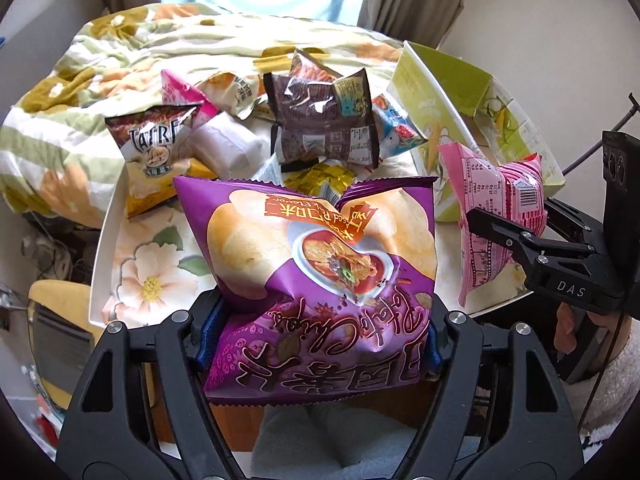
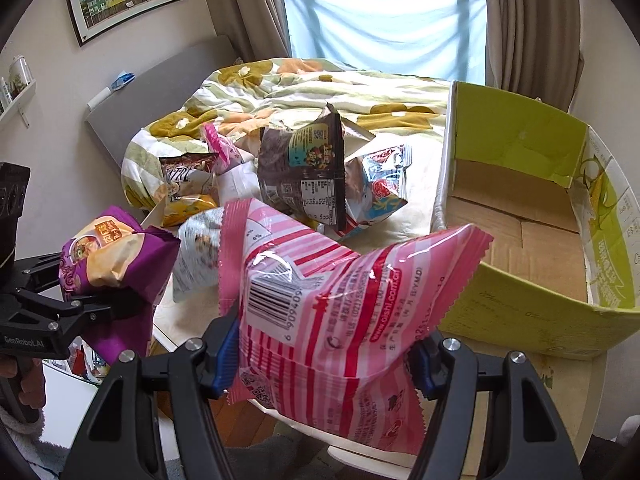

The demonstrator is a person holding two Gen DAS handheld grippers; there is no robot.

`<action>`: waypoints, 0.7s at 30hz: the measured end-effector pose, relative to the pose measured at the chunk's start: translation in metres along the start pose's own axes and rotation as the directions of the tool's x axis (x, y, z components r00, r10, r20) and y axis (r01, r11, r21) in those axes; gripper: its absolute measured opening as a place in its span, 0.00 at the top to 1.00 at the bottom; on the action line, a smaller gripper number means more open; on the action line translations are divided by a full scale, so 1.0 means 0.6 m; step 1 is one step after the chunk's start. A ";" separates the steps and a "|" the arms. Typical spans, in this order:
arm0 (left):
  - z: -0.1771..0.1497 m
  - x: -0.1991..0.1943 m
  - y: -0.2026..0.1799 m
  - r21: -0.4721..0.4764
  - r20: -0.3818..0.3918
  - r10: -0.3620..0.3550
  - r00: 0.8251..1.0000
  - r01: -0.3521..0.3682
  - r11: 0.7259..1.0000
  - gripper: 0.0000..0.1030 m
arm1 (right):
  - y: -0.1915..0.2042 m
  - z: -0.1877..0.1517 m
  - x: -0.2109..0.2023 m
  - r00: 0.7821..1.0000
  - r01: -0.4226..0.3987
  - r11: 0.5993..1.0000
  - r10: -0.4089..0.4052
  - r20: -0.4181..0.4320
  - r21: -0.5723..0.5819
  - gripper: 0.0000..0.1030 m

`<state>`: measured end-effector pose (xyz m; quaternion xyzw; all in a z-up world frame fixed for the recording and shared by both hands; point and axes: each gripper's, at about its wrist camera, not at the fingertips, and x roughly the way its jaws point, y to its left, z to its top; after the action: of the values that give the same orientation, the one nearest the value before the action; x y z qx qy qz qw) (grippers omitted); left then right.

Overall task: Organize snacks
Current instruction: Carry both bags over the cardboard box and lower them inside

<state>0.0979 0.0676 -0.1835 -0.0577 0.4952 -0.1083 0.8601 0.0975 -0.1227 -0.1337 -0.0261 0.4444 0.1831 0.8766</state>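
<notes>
My left gripper (image 1: 320,340) is shut on a purple potato chips bag (image 1: 320,256), held above the near edge of the white table (image 1: 105,240); the bag also shows in the right wrist view (image 2: 116,256). My right gripper (image 2: 320,360) is shut on a pink striped snack bag (image 2: 332,308), held in front of the open green cardboard box (image 2: 516,140). That pink bag shows in the left wrist view (image 1: 496,216). A pile of snack bags lies on the table, among them a brown bag (image 2: 304,172) and a yellow chips bag (image 1: 154,152).
The green box (image 1: 444,92) stands at the table's right side, its cardboard floor bare. A bed with a floral quilt (image 2: 320,92) lies behind the table. A window with curtains (image 2: 528,24) is at the back. A yellow chair (image 1: 52,320) stands lower left.
</notes>
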 end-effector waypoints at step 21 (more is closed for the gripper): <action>0.293 0.063 -0.250 0.174 0.079 -0.118 0.990 0.103 0.979 0.30 | -0.231 0.144 -0.129 0.961 0.254 0.944 -0.272 0.059 0.209 0.39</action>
<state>0.2489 -0.0888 -0.0960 -0.0164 0.4412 -0.1949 0.8758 0.1700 -0.2569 -0.0369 0.0107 0.4142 0.0200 0.9099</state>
